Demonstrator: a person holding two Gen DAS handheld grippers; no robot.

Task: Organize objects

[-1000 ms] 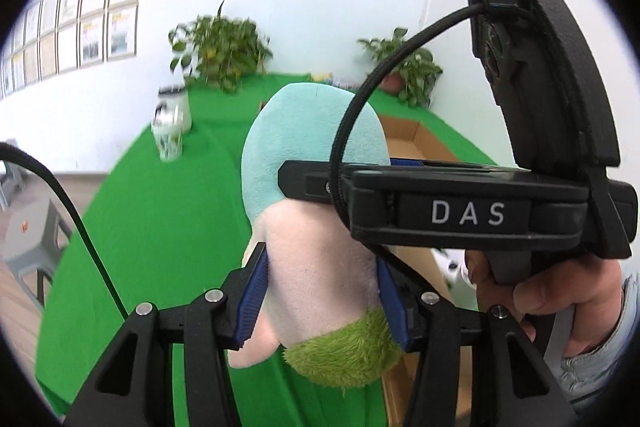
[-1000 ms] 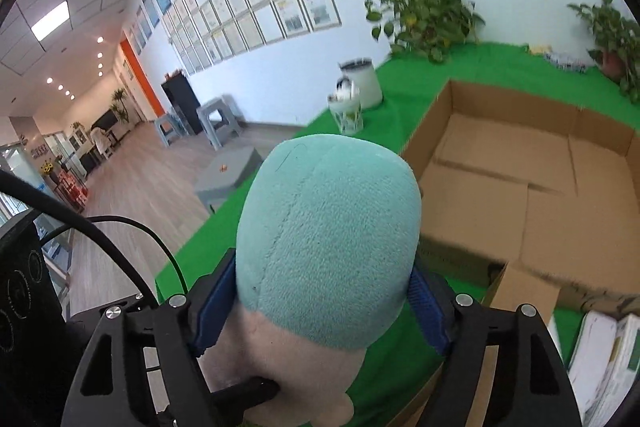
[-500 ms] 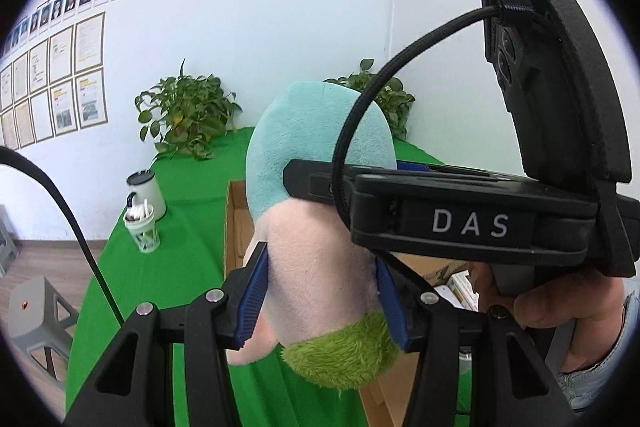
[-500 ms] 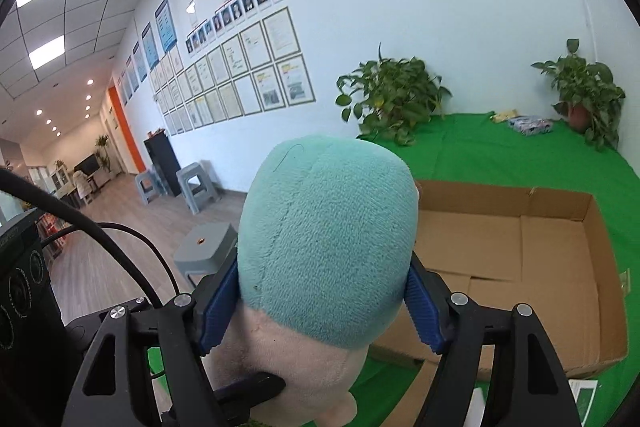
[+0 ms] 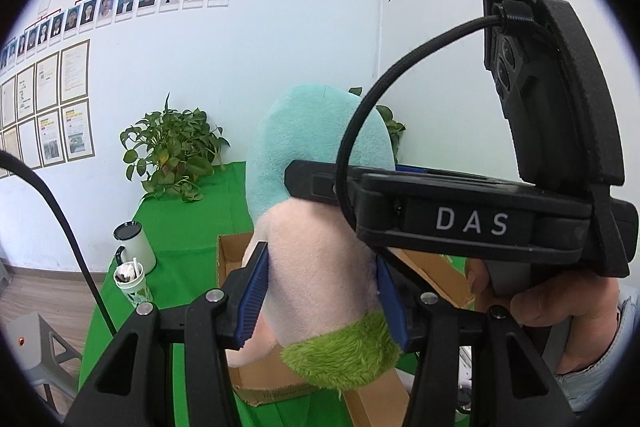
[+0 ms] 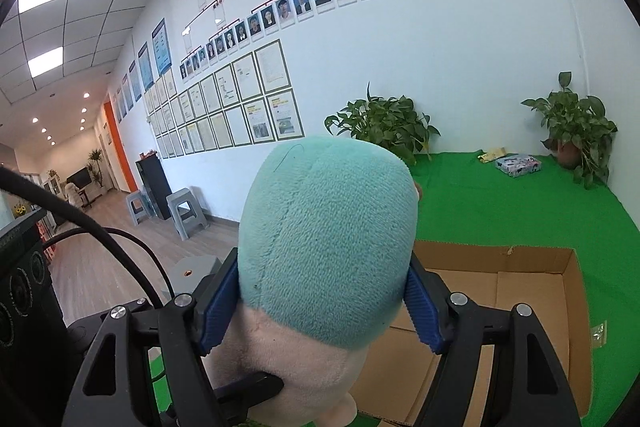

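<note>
A plush toy (image 5: 316,227) with a teal head, pale pink body and a green fuzzy cuff is held in the air by both grippers. My left gripper (image 5: 320,287) is shut on its pink body. My right gripper (image 6: 320,303) is shut on its teal head (image 6: 328,239); the right tool also crosses the left wrist view (image 5: 472,223). An open cardboard box (image 6: 520,291) stands on the green table (image 6: 500,203) below and beyond the toy; its visible part looks bare.
A white mug (image 5: 134,247) and a small cup (image 5: 132,285) stand at the table's left edge. Two potted plants (image 6: 384,127) (image 6: 576,127) and a small packet (image 6: 518,165) sit at the back. Grey stools (image 6: 186,213) stand on the floor.
Both grippers have lifted and tilted upward with the toy still gripped. The table and box have dropped lower in both views and more wall shows.
</note>
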